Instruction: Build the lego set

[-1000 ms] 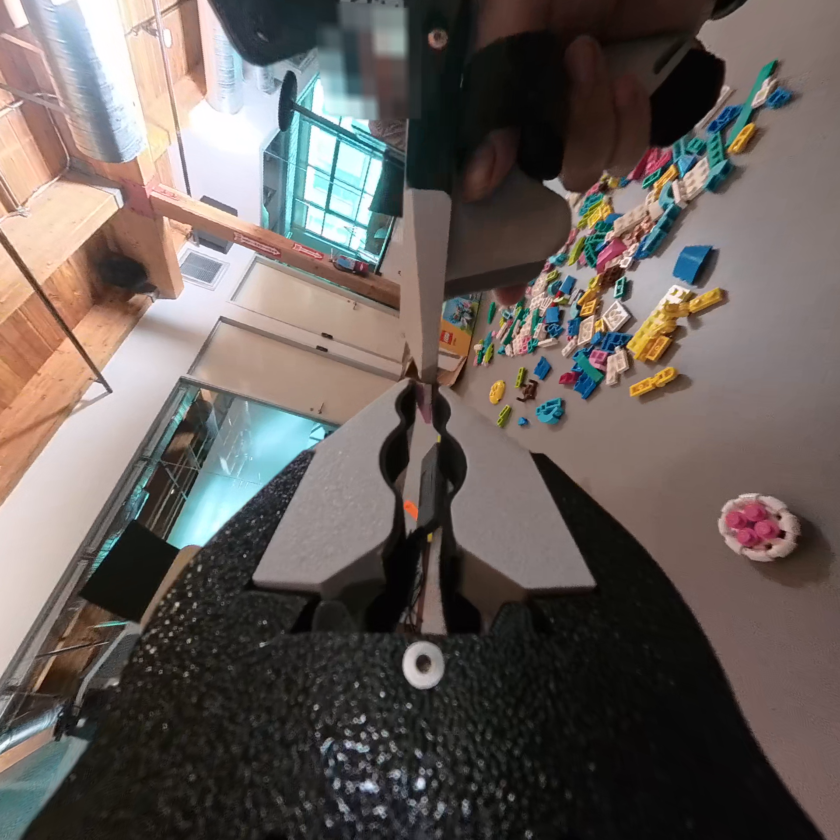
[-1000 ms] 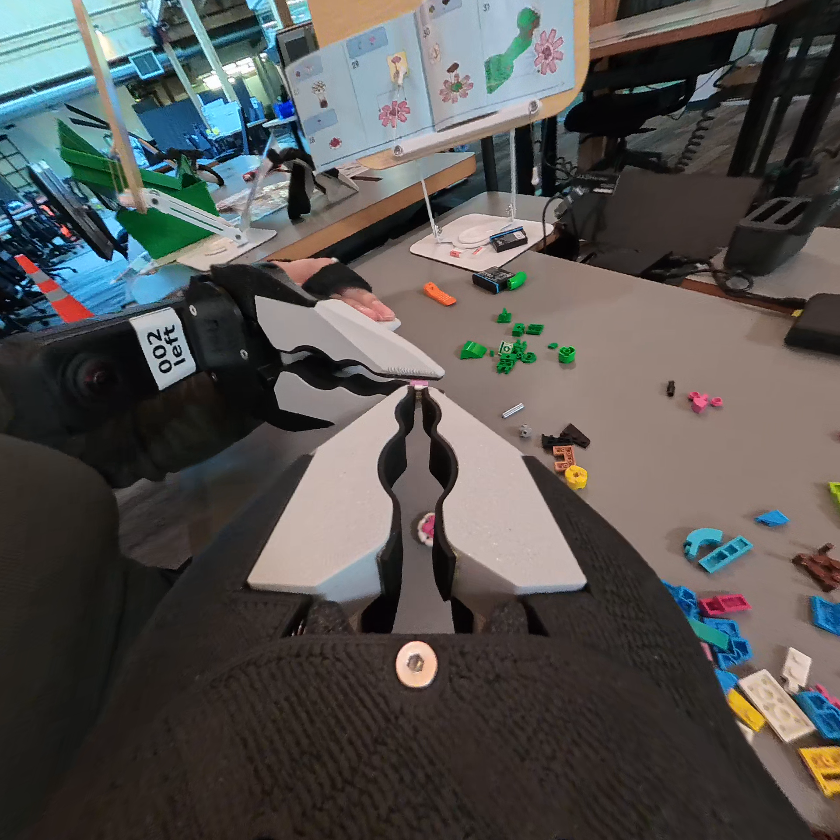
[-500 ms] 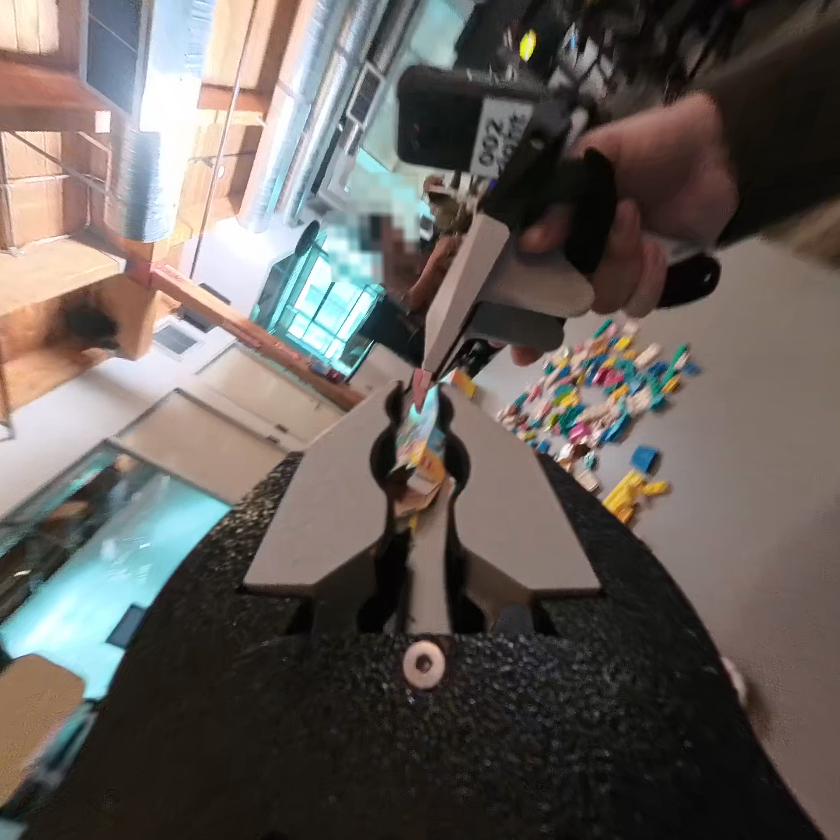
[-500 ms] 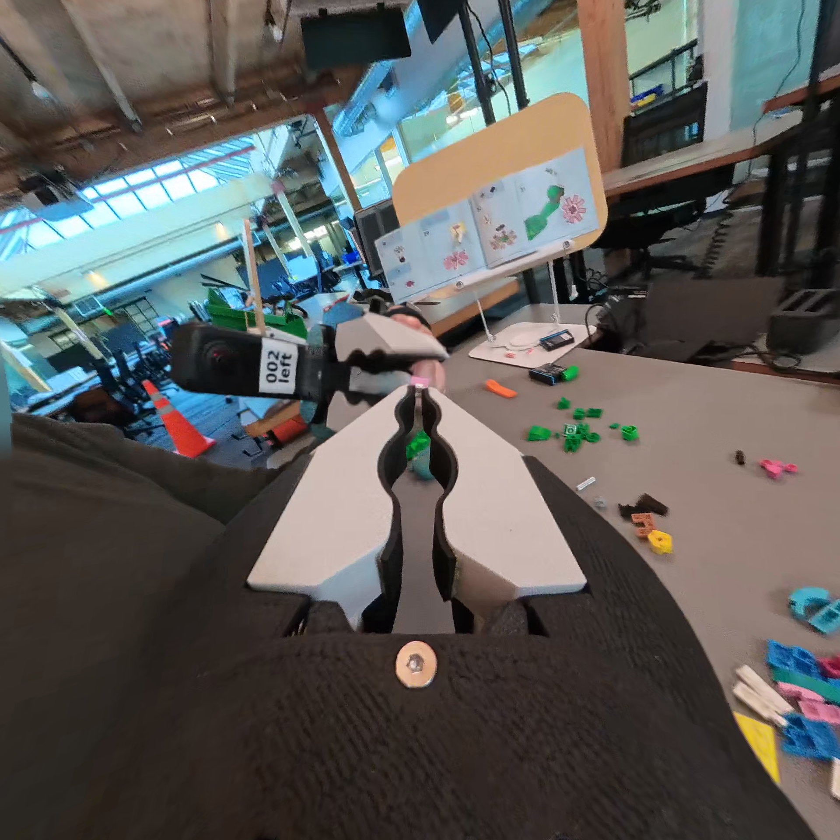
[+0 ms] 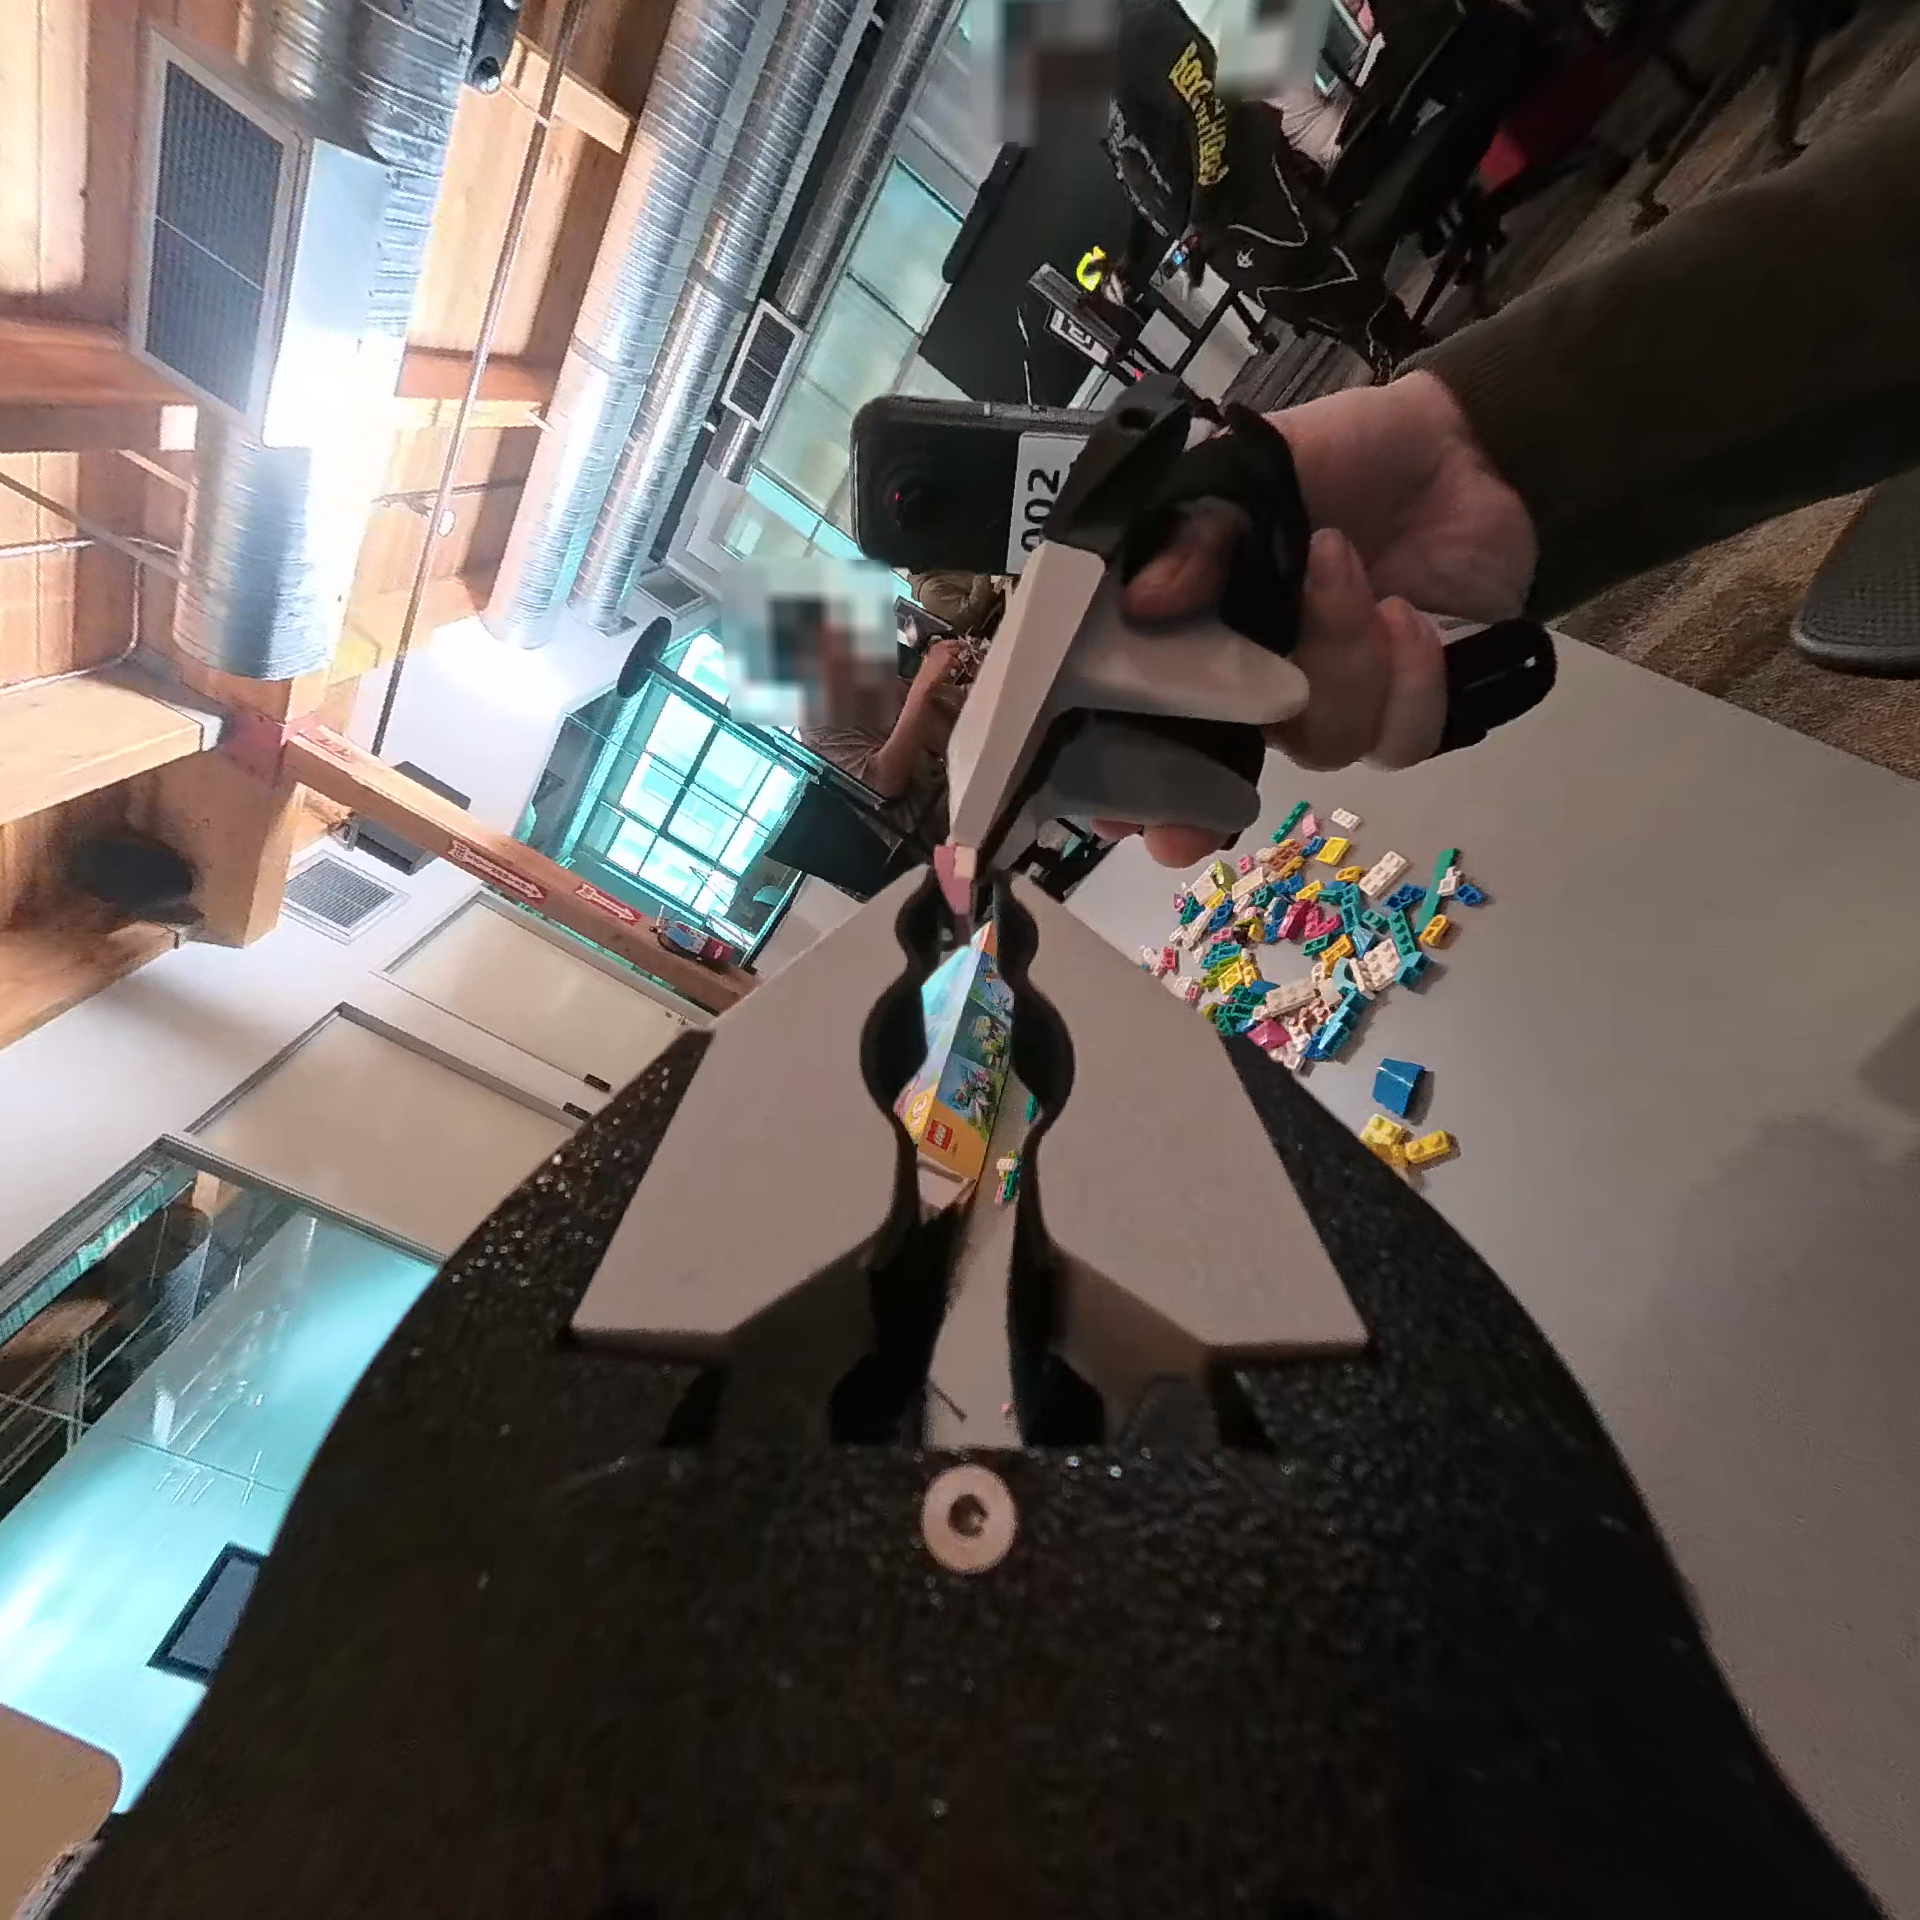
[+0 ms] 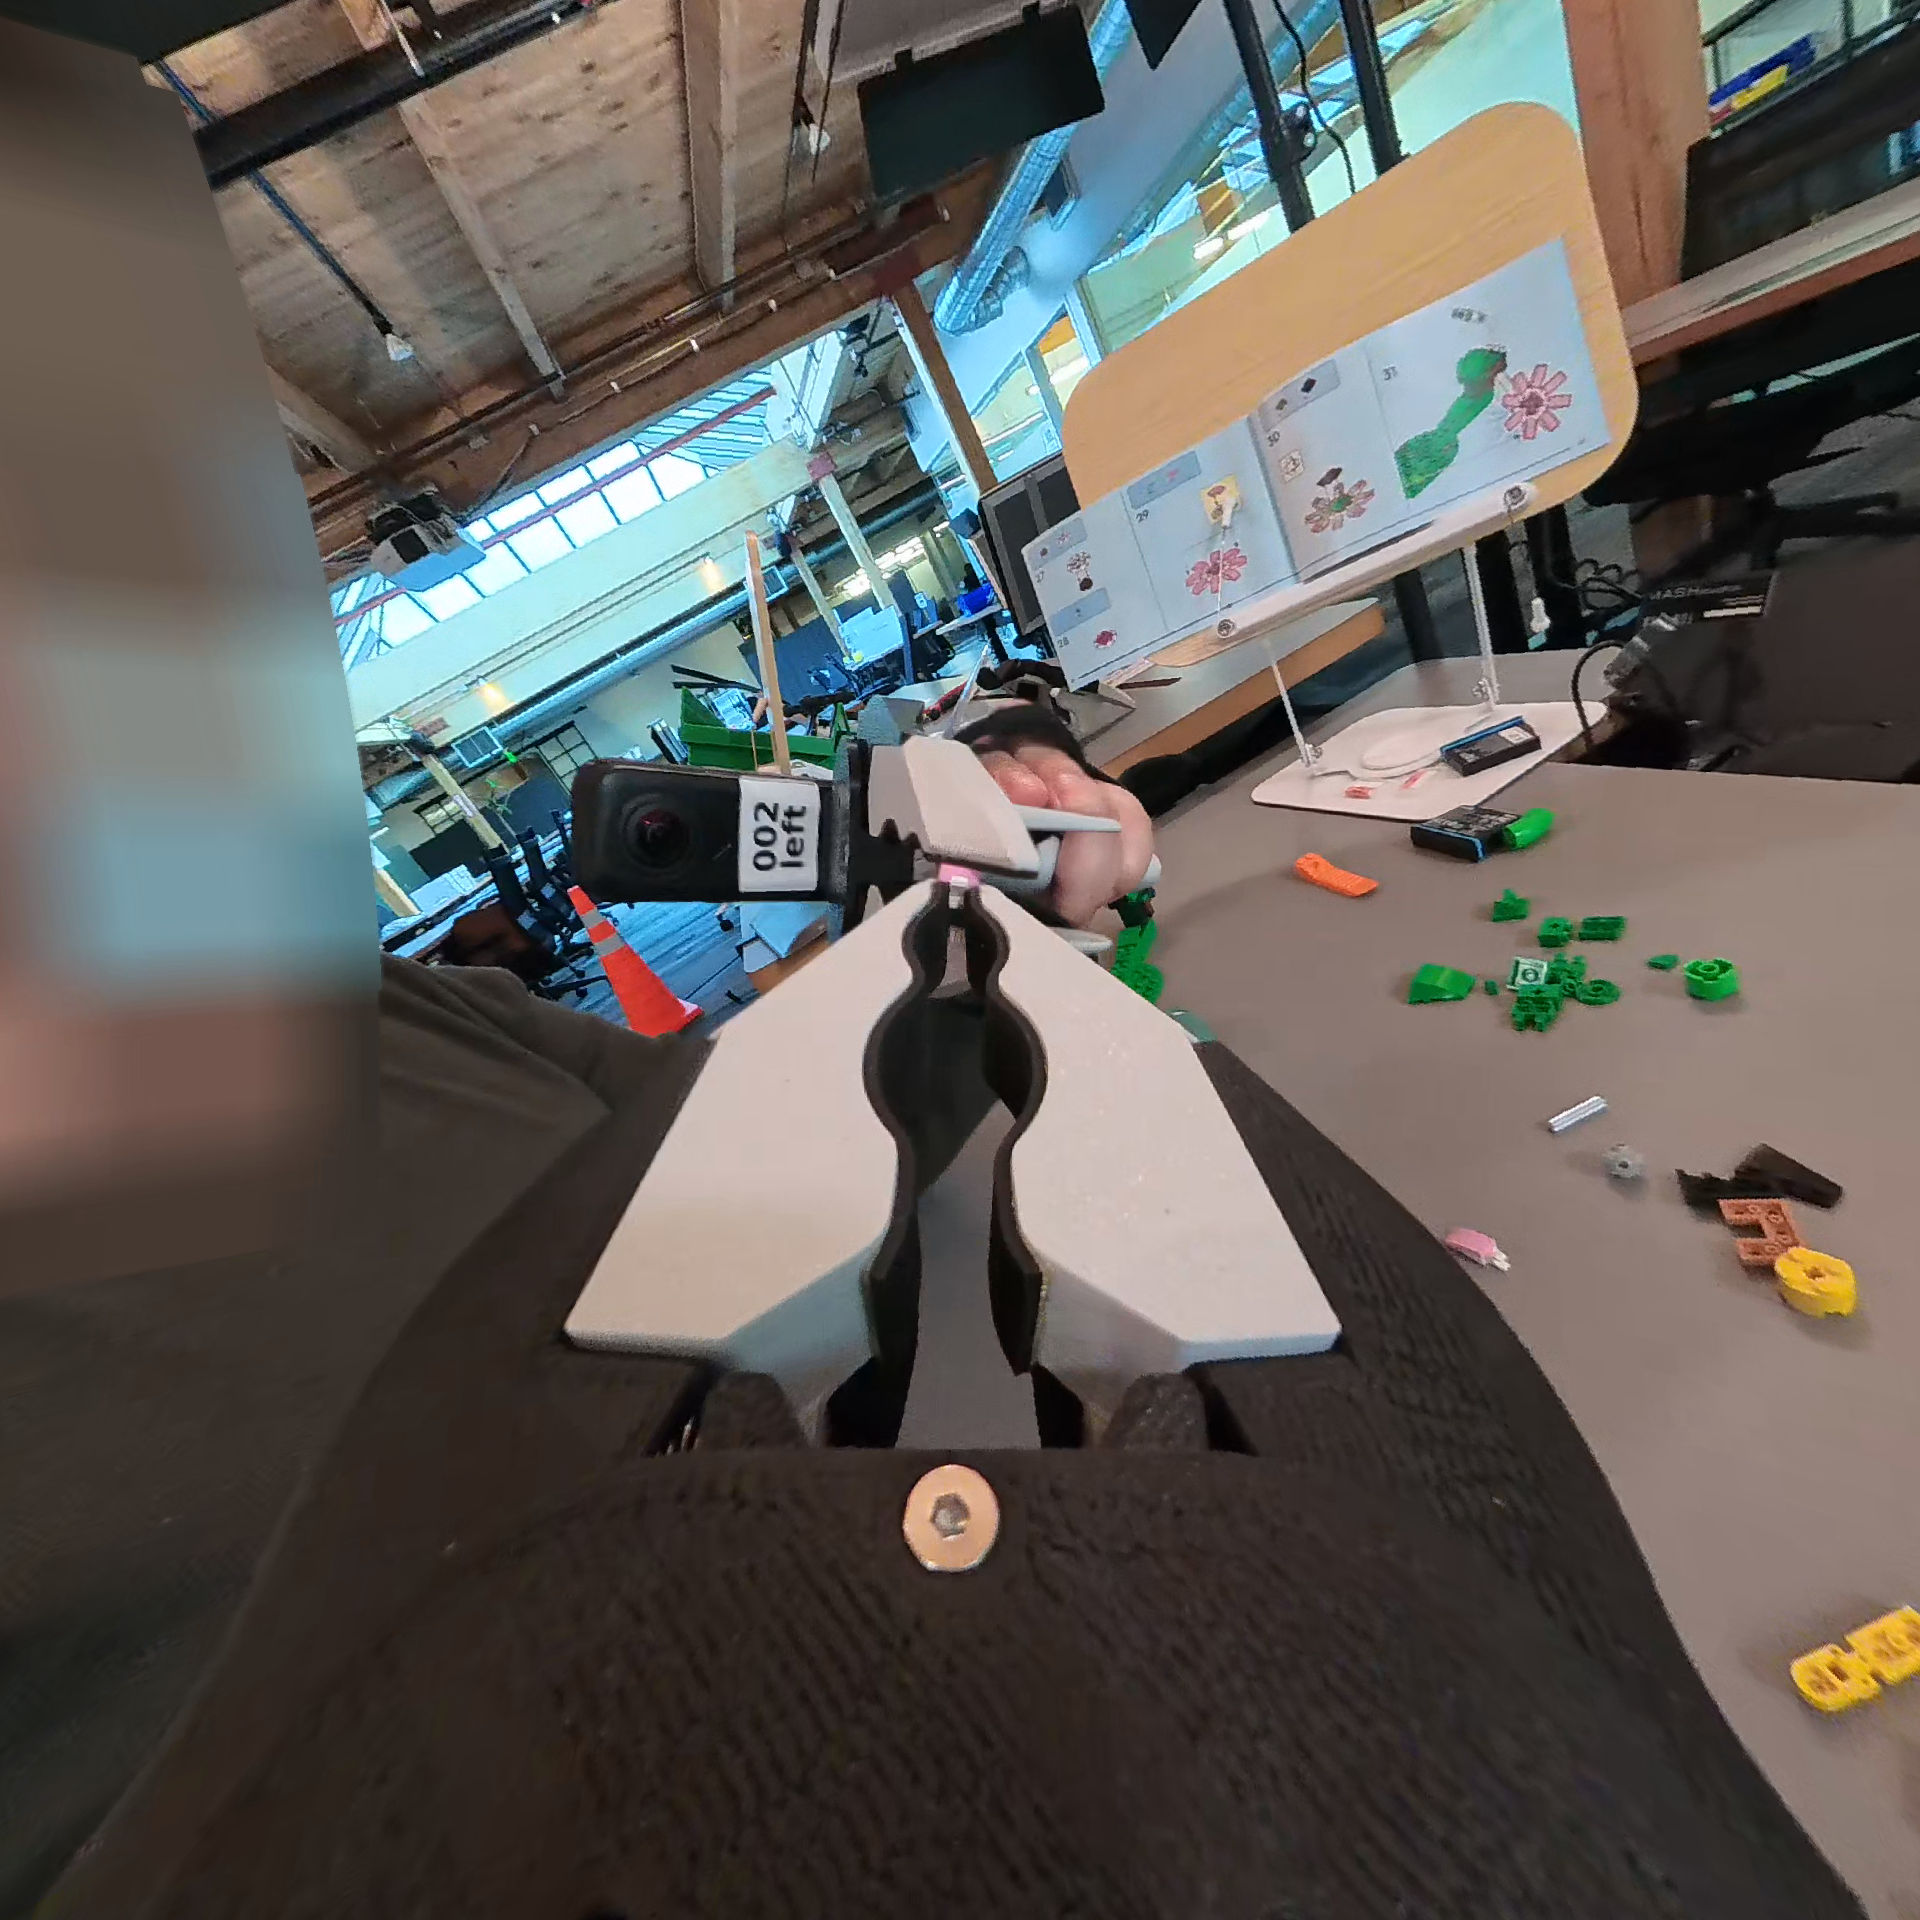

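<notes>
Left gripper (image 5: pixel 961 902) and right gripper (image 6: pixel 958 896) tip to tip at frame centre above the grey table (image 6: pixel 1558 1351), both apparently pinching one small pink lego piece (image 6: pixel 956 878), heap of loose bricks (image 5: pixel 1320 977) middle right, instruction booklet (image 6: pixel 1320 488) upper right

The tiny lego piece (image 6: pixel 957 881) pinched at the tips is pale pink with a white edge. The table (image 6: pixel 1558 1403) is flat matte grey. On it lie bright green bricks (image 6: pixel 1548 977), an orange wedge-shaped tool (image 6: pixel 1335 874), a yellow round brick (image 6: pixel 1815 1281) and a brown plate (image 6: pixel 1763 1229). The loose brick pile (image 5: pixel 1320 966) mixes teal, blue, yellow, white and pink. The gripper fingers (image 6: pixel 790 1174) are light grey with black inner pads.
</notes>
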A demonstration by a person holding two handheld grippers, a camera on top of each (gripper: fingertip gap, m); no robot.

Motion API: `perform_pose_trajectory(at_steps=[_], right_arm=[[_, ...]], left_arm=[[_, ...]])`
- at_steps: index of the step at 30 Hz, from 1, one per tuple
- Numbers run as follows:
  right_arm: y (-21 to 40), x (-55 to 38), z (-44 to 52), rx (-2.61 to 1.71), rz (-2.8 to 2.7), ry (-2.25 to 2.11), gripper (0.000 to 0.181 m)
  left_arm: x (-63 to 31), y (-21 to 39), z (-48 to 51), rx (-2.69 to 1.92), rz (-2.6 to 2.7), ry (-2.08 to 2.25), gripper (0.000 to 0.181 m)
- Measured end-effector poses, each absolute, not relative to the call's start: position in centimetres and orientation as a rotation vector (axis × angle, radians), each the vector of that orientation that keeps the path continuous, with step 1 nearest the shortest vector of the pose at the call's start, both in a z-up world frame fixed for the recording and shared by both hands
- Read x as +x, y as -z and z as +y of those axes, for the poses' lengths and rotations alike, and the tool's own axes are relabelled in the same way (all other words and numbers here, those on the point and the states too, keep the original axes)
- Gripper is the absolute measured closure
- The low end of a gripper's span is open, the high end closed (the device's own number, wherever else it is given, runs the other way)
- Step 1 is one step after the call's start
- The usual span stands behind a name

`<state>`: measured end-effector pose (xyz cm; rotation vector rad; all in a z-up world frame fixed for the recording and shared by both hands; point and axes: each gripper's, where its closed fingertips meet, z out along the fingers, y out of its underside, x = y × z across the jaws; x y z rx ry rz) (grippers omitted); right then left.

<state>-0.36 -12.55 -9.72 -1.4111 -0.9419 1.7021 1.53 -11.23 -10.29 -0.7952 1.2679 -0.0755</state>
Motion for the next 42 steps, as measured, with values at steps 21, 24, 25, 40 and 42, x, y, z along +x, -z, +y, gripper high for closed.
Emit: perform_pose_trajectory(at_steps=[21,24,25,40,42], right_arm=[[15.1,-1.4,-8.5,-1.600,-1.038,-1.321,0.180],[19.2,-1.5,-5.5,-1.626,-1.124,-1.090,0.180],[21.1,-1.9,-5.1,-1.631,-1.196,-1.031,0.180],[33.7,-8.5,-6.5,-1.544,-1.954,-0.909,0.175],[33.6,-8.3,-6.4,-1.573,-1.947,-0.885,0.161]], left_arm=[[-0.3,15.1,-7.2,-0.904,1.352,-0.152,0.174],[-4.1,15.4,-4.7,-1.103,1.105,-0.073,0.139],[-5.8,14.6,-4.5,-1.111,0.967,-0.036,0.155],[-13.4,15.7,-5.6,-1.128,0.536,-0.088,0.173],[-13.9,16.2,-4.9,-1.158,0.506,-0.075,0.169]])
